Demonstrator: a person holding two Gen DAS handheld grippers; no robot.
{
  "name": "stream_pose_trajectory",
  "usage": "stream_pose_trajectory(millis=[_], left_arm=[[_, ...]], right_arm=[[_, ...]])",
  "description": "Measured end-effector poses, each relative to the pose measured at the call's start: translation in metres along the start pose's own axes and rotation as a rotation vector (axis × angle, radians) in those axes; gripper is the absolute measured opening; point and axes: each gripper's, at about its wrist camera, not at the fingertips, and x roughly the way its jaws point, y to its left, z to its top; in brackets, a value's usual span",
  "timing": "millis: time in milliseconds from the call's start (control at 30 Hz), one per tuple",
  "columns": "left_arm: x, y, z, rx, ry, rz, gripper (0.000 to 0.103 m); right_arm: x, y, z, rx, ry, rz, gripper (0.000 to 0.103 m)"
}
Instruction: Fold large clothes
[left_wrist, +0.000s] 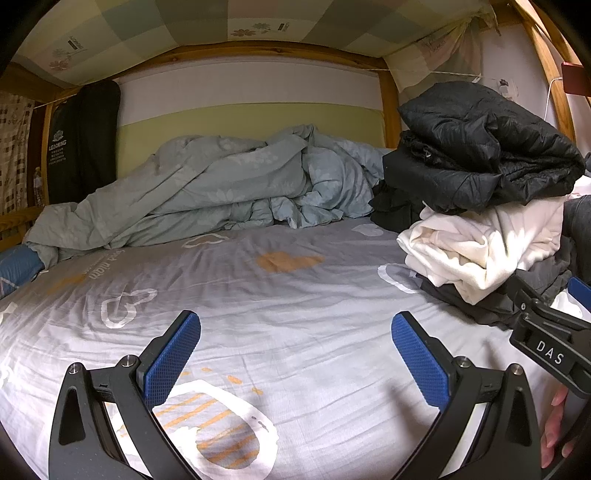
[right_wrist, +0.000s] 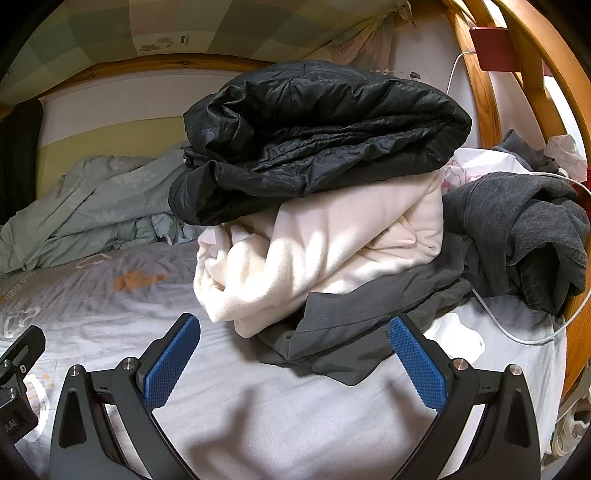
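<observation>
A stack of folded clothes sits at the right of the bed: a black puffer jacket (right_wrist: 317, 136) on top, a cream sweatshirt (right_wrist: 325, 251) under it, and a dark grey garment (right_wrist: 354, 332) at the bottom. The same jacket (left_wrist: 487, 147) and sweatshirt (left_wrist: 480, 243) appear at the right in the left wrist view. My right gripper (right_wrist: 294, 360) stands open just in front of the stack, its fingers empty. My left gripper (left_wrist: 295, 358) is open above bare bedsheet (left_wrist: 295, 314). An unfolded dark grey sweater (right_wrist: 524, 229) lies crumpled to the right of the stack.
A rumpled pale blue duvet (left_wrist: 207, 184) is heaped along the back of the bed. Wooden bunk posts (right_wrist: 480, 85) and a white cable (right_wrist: 517, 332) run along the right edge. A black bag (left_wrist: 81, 144) hangs at the back left. A hand (left_wrist: 554, 428) holds the right gripper.
</observation>
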Motion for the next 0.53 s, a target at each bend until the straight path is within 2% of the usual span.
stream_pose_trajectory(millis=[533], left_arm=[[-0.001, 0.0043, -0.002, 0.003, 0.004, 0.004, 0.103]], right_arm=[[0.0097, -0.0034, 0.0022, 0.001, 0.021, 0.001, 0.103]])
